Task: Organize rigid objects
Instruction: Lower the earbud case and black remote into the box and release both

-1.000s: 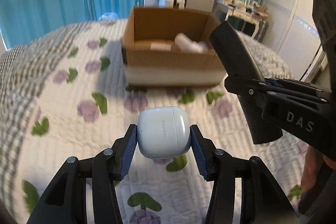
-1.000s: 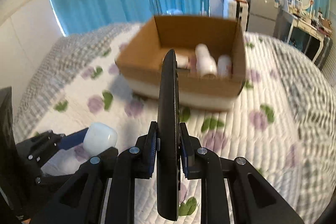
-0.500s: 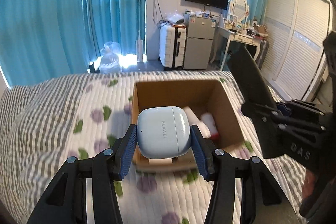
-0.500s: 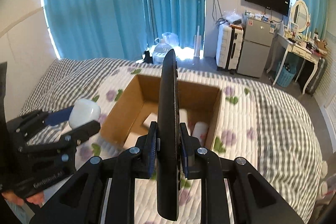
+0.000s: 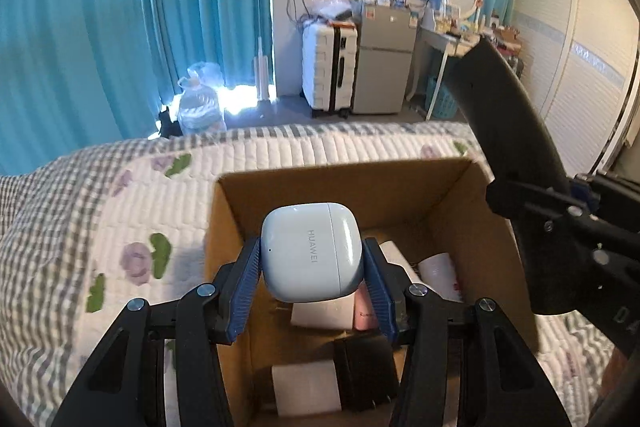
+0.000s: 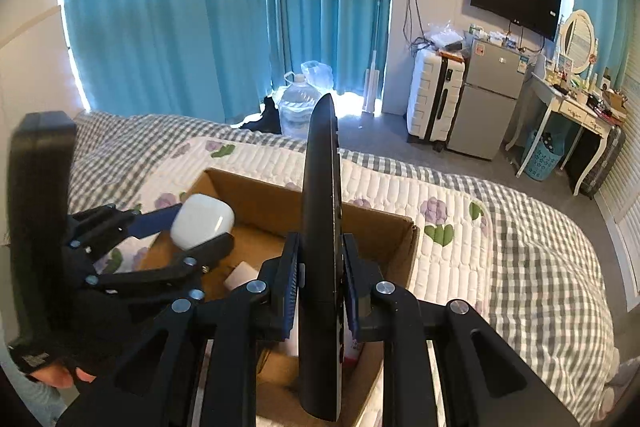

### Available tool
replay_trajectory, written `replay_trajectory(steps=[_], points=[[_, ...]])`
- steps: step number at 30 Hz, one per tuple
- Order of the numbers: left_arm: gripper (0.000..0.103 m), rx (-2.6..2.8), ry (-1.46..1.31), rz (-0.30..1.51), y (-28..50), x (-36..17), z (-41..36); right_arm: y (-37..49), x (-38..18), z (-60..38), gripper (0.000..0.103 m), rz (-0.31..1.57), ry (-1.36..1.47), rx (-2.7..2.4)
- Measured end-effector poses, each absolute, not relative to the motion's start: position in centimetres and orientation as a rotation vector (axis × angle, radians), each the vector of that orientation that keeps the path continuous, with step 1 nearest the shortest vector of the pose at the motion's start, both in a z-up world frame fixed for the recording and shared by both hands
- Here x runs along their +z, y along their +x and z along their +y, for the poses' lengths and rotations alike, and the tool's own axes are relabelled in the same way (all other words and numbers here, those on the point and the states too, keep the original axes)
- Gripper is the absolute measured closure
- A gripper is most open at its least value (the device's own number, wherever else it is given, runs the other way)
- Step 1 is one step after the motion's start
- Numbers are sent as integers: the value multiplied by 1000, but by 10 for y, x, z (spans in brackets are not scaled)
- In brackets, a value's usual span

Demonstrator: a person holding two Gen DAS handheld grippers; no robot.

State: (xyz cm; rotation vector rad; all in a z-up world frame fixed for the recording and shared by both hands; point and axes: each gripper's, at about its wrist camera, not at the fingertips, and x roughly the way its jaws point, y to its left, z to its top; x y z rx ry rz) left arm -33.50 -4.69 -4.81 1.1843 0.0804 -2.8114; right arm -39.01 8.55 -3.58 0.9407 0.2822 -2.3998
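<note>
My left gripper [image 5: 312, 263] is shut on a white earbud case [image 5: 312, 259] and holds it above the open cardboard box [image 5: 472, 219]. The case also shows in the right wrist view [image 6: 202, 221]. My right gripper [image 6: 320, 291] is shut on a black remote control [image 6: 322, 227], held upright on edge over the same box [image 6: 384, 235]. The remote also shows at the right of the left wrist view [image 5: 508, 131]. Inside the box lie white and pink items [image 5: 438, 273] and a dark object [image 5: 360, 371].
The box sits on a bed with a quilted floral cover [image 5: 132, 227] and grey checked blanket [image 6: 540, 239]. Beyond the bed are blue curtains, a water jug [image 6: 298, 103], a white suitcase [image 6: 434, 99], a small fridge and a dressing table.
Both grippers have risen and moved forward over the box, still holding their objects. The view now looks down into the box from above.
</note>
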Motion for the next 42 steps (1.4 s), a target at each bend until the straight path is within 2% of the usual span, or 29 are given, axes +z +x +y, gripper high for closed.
replay_trajectory(steps=[11,13,14,17,19,26,32,34,36,42], points=[[49,-2770,1311,49,-362,-71,-42,-417,-80,95,85,250,1016,-2370],[39,-2719,1372,59,-366,-75,-42,-419,-82,98,85,240,1020,-2370],[39,-2702,1378,66,-366,-75,-42,-418,-82,99,85,234,1025,-2367],[38,-2722,1310,86,-357,-65,-42,-415,-81,100,84,237,1039,-2364],[31,-2730,1276,86,-351,-57,-41,-415,-82,99,84,248,1056,-2355],[29,-2784,1093,-15,-321,-29,-49,-423,-105,80,84,326,1206,-2281],[29,-2774,1051,30,-312,-28,-65,-417,-109,75,84,333,1181,-2346],[29,-2772,1041,30,-309,-28,-67,-413,-104,75,78,329,1151,-2374],[29,-2776,1031,33,-305,-23,-66,-409,-92,78,63,308,1124,-2411],[29,-2825,894,11,-266,26,-58,-382,-38,99,63,209,1026,-2488]])
